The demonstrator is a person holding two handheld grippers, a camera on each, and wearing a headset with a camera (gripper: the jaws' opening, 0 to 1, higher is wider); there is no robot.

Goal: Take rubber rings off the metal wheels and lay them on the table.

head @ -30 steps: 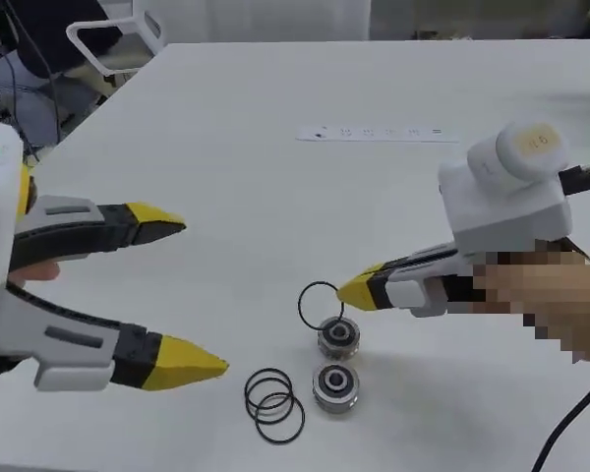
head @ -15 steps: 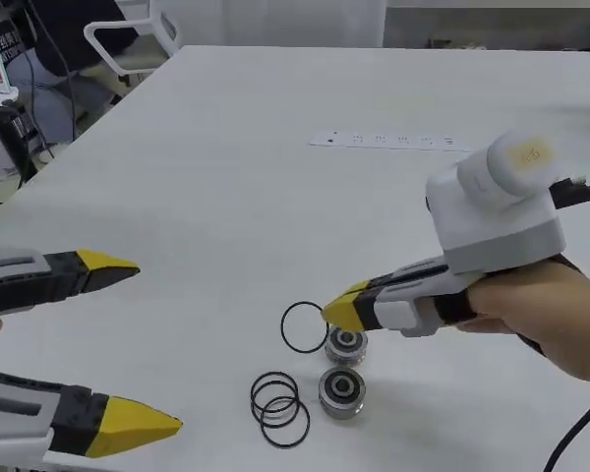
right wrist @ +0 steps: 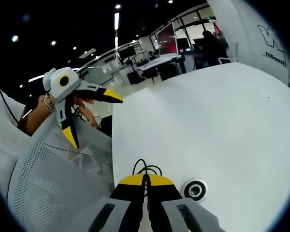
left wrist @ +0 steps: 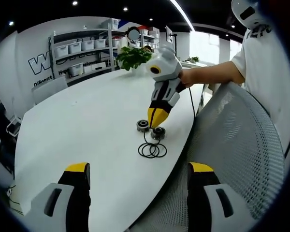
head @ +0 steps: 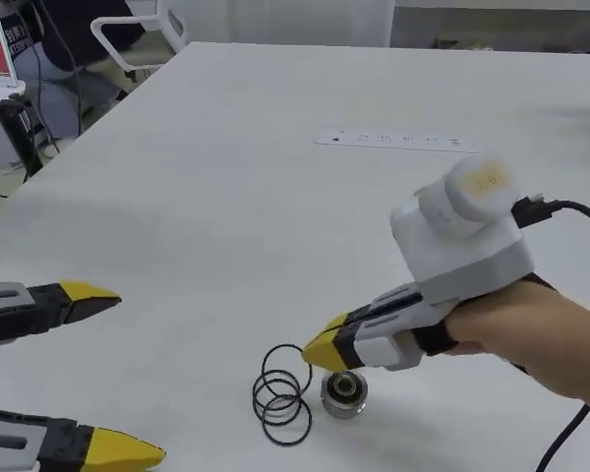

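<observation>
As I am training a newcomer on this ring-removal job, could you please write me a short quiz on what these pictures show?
1. True or false: the jaws of the left yellow-tipped gripper stand wide apart.
2. What is the right yellow-tipped gripper shut on? A) a thin black rubber ring; B) a steel bolt; C) a paper cup.
3. Fill in: the left gripper view shows ___ round metal wheels on the white table.
Key: 1 true; 2 A; 3 two.
</observation>
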